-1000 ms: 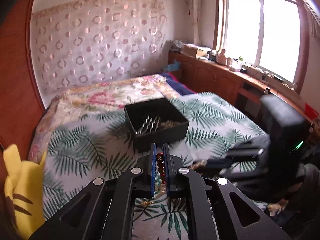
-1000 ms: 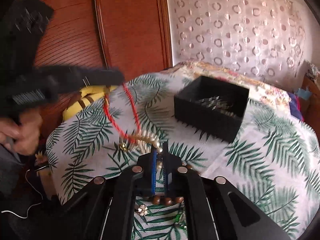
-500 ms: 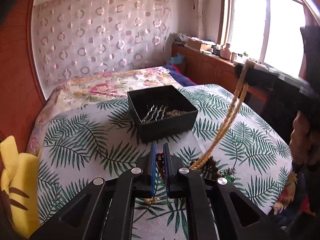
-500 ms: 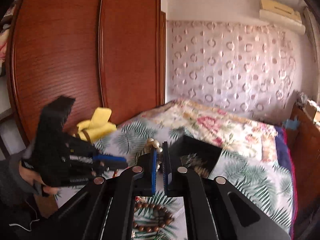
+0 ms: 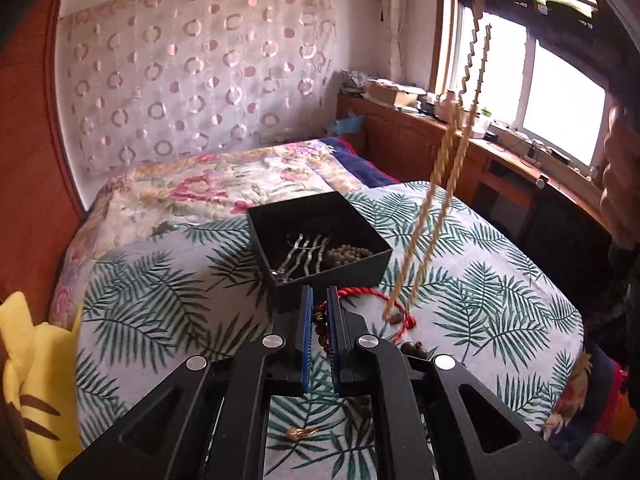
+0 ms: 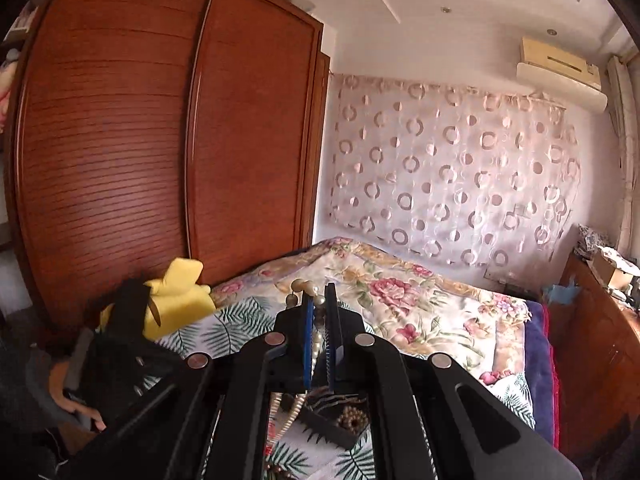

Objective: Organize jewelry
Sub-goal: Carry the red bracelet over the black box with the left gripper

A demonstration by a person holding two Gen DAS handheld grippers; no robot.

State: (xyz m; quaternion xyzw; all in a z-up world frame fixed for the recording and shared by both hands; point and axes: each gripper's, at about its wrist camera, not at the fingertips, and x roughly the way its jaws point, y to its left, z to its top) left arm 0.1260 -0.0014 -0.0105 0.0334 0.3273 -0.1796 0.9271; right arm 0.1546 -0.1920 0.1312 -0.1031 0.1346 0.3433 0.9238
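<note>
Left wrist view: the left gripper (image 5: 319, 312) sits low over a leaf-print cloth (image 5: 168, 292) on the surface.
Left jaws: squeezed shut on a string of dark red and brown beads (image 5: 320, 322).
Black box (image 5: 318, 240): open on top, just past the left jaws. Inside lie wavy silver pieces (image 5: 304, 254) and a little heap of dull round beads (image 5: 347, 255).
Pearl necklace (image 5: 448, 184): a long string of small cream beads, hanging in two lines from high up on the right, down to the cloth beside the box. It looks blurry.
Red cord (image 5: 362, 292): lies on the cloth in front of the box, near the bottom end of the pearl necklace.
Gold ring (image 5: 301, 433): small, on the cloth under the left gripper.
Right wrist view: the right gripper (image 6: 319, 300) is up high, and its jaws are pinched shut on the pearl necklace. A few pearls poke out over the tips and the rest hang down below.
Only in the right wrist view: a brown wardrobe (image 6: 160, 140), an air conditioner (image 6: 560, 68), and the box seen from above.
Only in the left wrist view: a bright window (image 5: 560, 92), the red cord and the gold ring.
Both views: a yellow soft toy (image 6: 178, 296) and a flowery bed cover (image 6: 400, 296).
</note>
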